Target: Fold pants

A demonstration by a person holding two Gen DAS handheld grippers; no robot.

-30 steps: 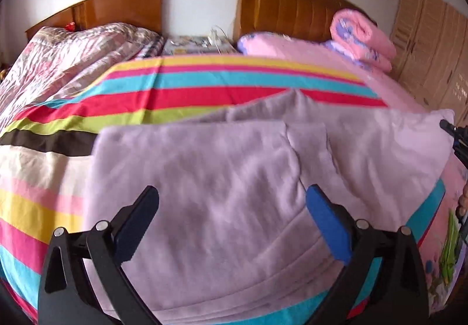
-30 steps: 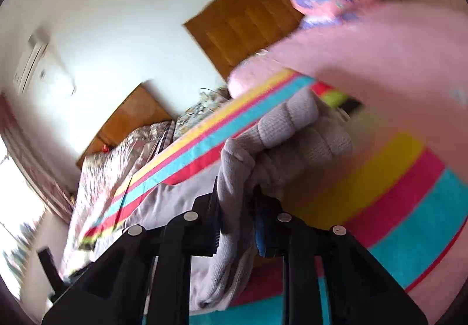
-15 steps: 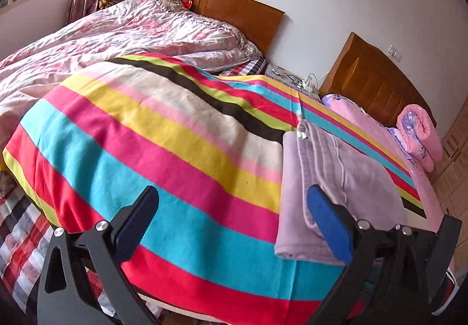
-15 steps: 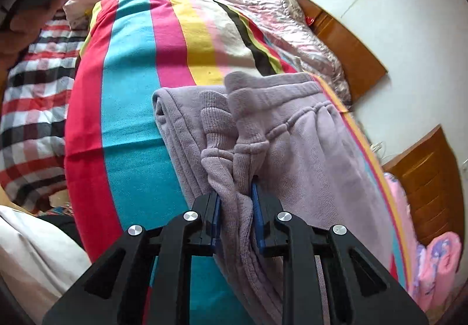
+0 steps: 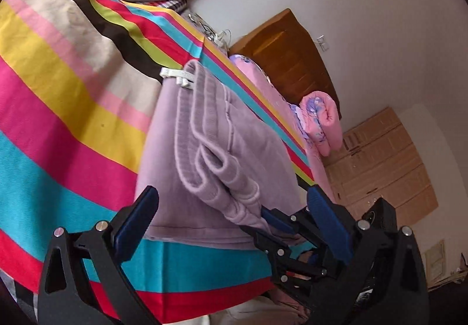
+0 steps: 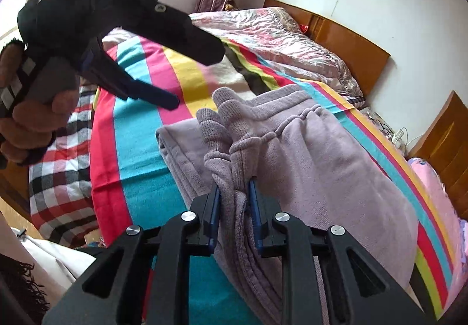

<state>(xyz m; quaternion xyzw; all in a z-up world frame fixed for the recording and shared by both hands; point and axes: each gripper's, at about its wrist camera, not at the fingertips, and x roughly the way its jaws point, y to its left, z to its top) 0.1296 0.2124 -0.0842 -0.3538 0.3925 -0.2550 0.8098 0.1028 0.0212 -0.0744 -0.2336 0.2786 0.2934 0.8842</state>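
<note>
Lilac fleece pants (image 6: 307,155), folded at the bed's (image 6: 137,167) near edge, bunched cuffs clamped in the closing right gripper (image 6: 234,205); left gripper (image 5: 231,213) wide, empty; likely risk: thick bundle slips, top fold springs open.
</note>
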